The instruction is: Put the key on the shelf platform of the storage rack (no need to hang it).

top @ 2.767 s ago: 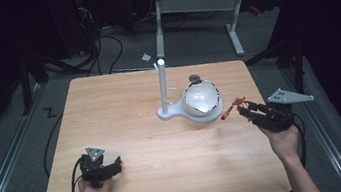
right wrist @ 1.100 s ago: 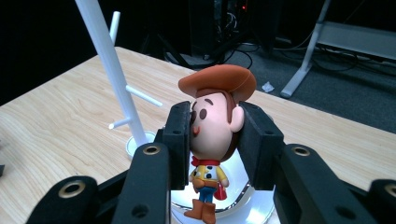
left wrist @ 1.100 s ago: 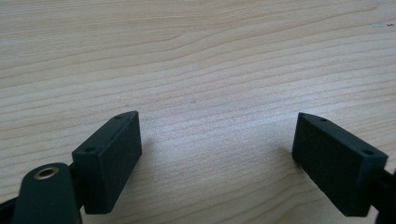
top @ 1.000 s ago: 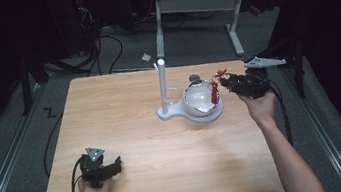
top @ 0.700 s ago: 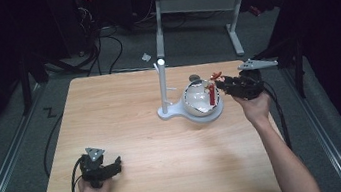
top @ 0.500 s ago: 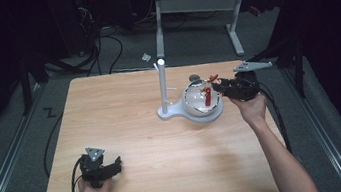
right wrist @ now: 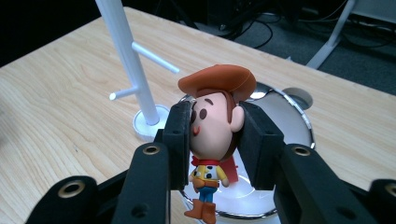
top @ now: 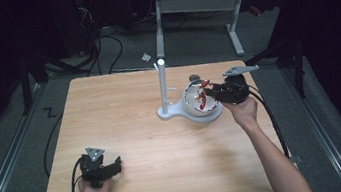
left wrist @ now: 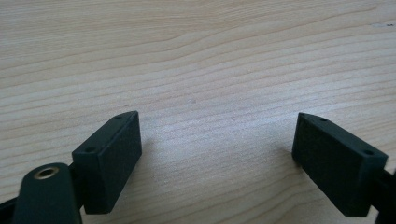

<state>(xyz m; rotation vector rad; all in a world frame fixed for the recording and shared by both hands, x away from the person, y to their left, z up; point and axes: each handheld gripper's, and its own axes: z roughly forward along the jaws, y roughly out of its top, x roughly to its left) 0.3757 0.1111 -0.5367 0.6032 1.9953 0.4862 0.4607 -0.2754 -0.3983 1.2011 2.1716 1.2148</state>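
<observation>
The right claw [right wrist: 215,135] is clamped on the cowboy figurine's [right wrist: 215,126] head, holding it above the white bowl [top: 195,108] at the surface's [top: 130,111] two o'clock. The left claw [left wrist: 217,154] rests apart.

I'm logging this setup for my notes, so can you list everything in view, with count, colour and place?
Cowboy figurine: one, orange hat, red scarf, yellow shirt; clamped by its head above the bowl.
Bowl: one, white with a shiny rim; right of the table's middle.
Stand: one, white post with side pegs; just left of the bowl.
Table: one, light wood.
Left gripper: black, jaws open over bare wood, near left corner.
Right gripper: black, shut on the figurine's head.
</observation>
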